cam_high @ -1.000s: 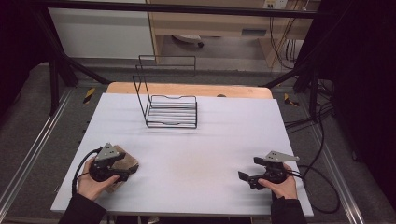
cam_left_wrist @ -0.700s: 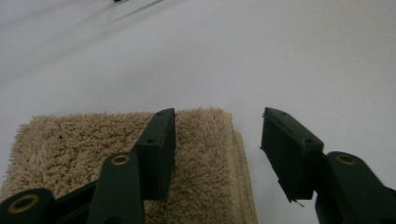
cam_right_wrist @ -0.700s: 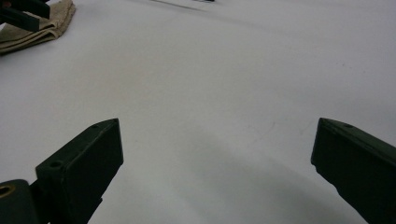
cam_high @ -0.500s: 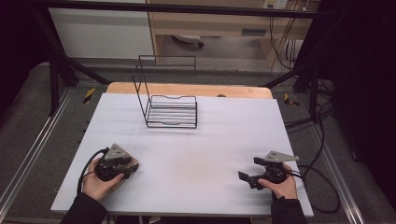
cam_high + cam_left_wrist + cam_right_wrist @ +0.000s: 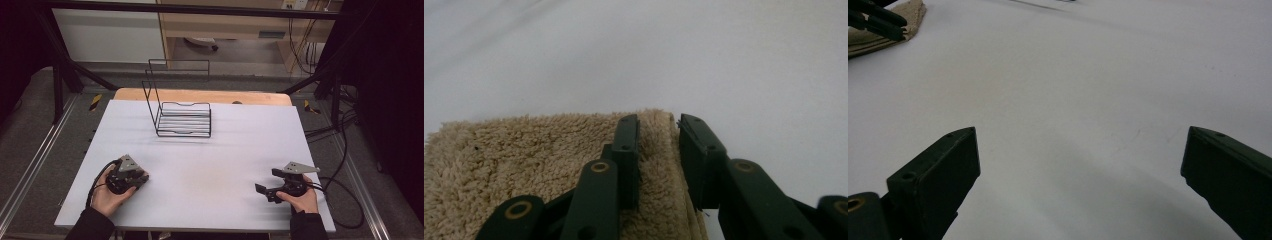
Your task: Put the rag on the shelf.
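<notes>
The beige terry-cloth towel [image 5: 524, 165], folded and fluffy, lies flat on the near-left part of the white bench [image 5: 210, 165], under the left tongs [image 5: 659, 145]. Their jaws have just been closing, and the folded edge of the towel now sits between them. The left pad [image 5: 626, 150] is sunk into the pile, while a thin gap seems to remain at the right pad [image 5: 696, 155], so the pinch looks close to firm but not certain.

To do this grab well, I judge the jaws should close until the whole folded edge is squeezed, all layers together, before any lift. The lift should then start slowly, so that no lower layer slips out and unfolds.

The right tongs [image 5: 1078, 165] rest wide open and empty over bare bench at the near right, well apart from the towel. A black wire rack [image 5: 182, 112] with a tall back stands far off, near the back edge.

From the high view the left hand [image 5: 107, 195] and its tongs cover nearly all of the towel, so its full outline and number of folds are hard to tell. The left gripper view cuts the cloth off at the bottom and left.
</notes>
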